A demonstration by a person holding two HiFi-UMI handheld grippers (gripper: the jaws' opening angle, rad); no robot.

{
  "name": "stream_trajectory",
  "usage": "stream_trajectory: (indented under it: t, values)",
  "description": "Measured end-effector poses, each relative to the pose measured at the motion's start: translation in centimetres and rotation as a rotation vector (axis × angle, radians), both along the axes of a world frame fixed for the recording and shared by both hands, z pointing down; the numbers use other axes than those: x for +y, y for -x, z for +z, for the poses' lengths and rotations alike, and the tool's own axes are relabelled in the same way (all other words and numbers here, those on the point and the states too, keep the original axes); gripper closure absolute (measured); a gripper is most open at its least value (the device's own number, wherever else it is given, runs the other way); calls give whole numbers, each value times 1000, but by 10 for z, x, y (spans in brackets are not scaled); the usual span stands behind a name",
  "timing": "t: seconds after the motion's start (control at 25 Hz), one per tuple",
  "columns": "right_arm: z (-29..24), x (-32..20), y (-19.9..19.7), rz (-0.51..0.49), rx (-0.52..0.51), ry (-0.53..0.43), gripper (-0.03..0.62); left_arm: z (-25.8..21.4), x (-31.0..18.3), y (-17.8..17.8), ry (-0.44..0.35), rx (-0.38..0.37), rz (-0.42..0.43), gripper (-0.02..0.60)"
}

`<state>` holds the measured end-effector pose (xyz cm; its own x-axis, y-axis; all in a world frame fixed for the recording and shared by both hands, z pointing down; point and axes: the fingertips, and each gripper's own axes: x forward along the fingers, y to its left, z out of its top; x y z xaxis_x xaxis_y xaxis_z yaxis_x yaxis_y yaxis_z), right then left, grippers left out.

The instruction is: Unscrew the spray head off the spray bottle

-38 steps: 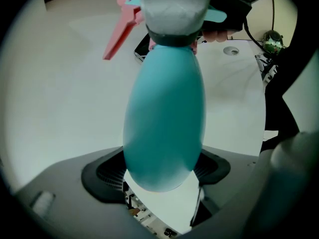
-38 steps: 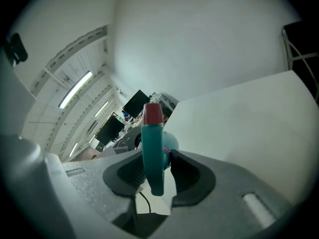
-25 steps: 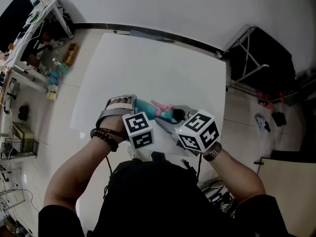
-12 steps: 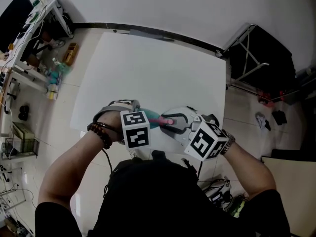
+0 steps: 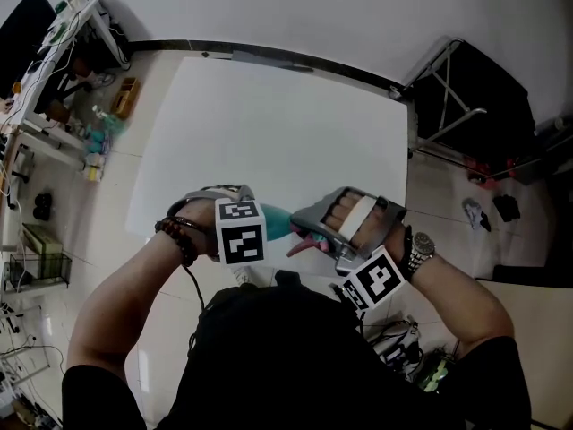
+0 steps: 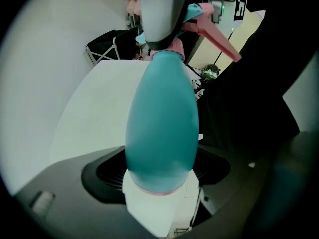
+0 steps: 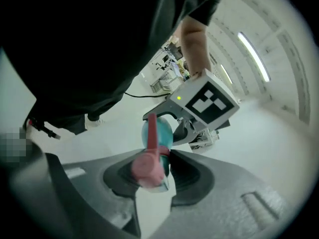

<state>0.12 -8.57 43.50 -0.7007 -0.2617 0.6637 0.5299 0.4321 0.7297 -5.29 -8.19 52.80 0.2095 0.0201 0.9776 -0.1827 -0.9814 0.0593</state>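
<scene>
Held above the near edge of the white table [image 5: 269, 124], the teal egg-shaped plastic spray bottle [image 6: 160, 123] is clamped in the left gripper [image 6: 159, 176], while the right gripper [image 7: 149, 173] pinches its pink spray head [image 7: 147, 164], apparently still attached, so the unscrewing seems unfinished.

Just a plain white worktop [image 5: 269, 124] on a pale tiled floor [image 5: 121, 164], far edge up near the wall [image 5: 313, 7].

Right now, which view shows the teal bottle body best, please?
The left gripper view: the teal bottle body fills its middle. The right gripper view shows a sliver behind the pink spray head; the head view, a short stretch.
</scene>
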Motion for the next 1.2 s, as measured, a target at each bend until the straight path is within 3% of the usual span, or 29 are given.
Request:
stream_trajectory:
  t: [0.24, 0.88, 1.2]
  values:
    - [0, 1, 1, -63, -5, -130, 473, 2, 0, -1, 2, -1, -1, 156]
    - [3, 11, -6, -130, 31, -170, 473, 4, 10, -8, 73, 15, 25, 155]
    - [-2, 14, -10, -250, -3, -316, 473, -3, 22, -16, 171, 101, 26, 155]
